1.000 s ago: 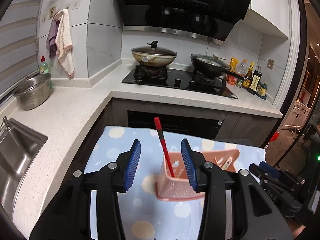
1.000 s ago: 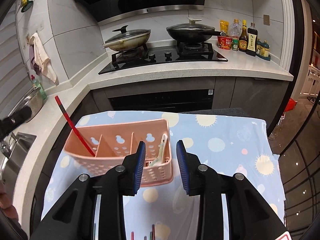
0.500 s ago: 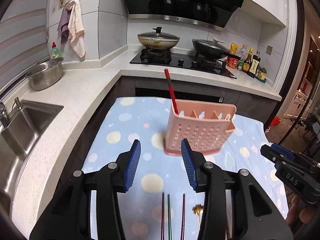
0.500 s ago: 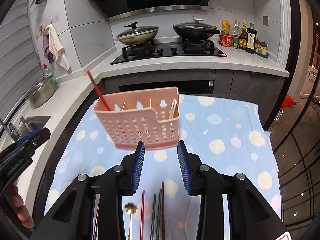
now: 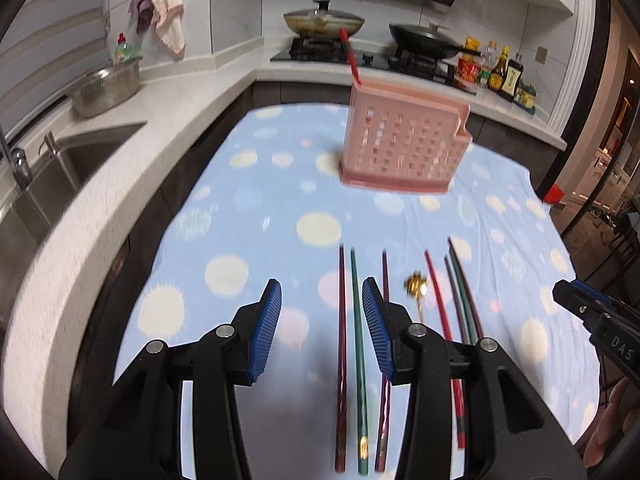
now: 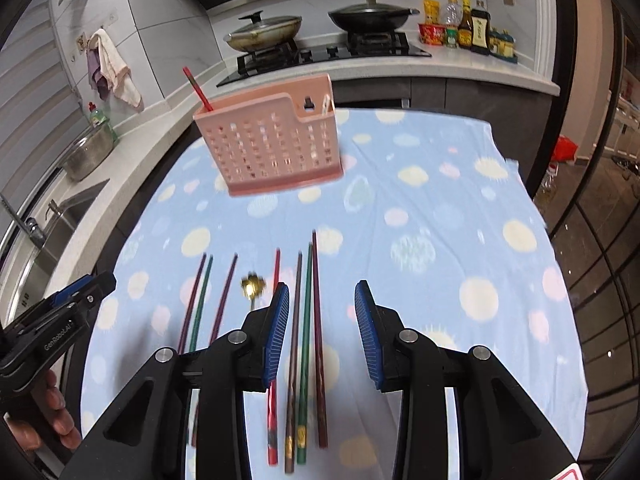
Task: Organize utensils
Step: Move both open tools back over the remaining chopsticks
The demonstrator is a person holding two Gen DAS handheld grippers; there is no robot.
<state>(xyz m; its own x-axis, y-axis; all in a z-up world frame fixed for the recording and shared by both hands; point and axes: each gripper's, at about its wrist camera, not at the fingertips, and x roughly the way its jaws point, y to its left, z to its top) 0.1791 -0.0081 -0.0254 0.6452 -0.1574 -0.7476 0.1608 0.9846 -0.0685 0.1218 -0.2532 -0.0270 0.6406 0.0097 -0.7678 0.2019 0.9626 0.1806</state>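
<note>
Currently: pick-up step; left gripper and right gripper both released, empty, above loose chopsticks and gold spoon lying on the cloth-covered bench; pink caddy beyond, holding one red chopstick; next: lower, clench on a single stick.

Upright pink caddy with red chopstick; loose chopsticks, gold spoon nearer.

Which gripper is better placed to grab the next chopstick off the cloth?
Either, marginally the right gripper: its open fingers frame three chopsticks, the green one centred. The left gripper frames two, off toward one finger. Both hover empty, well short of the pink caddy.
</note>
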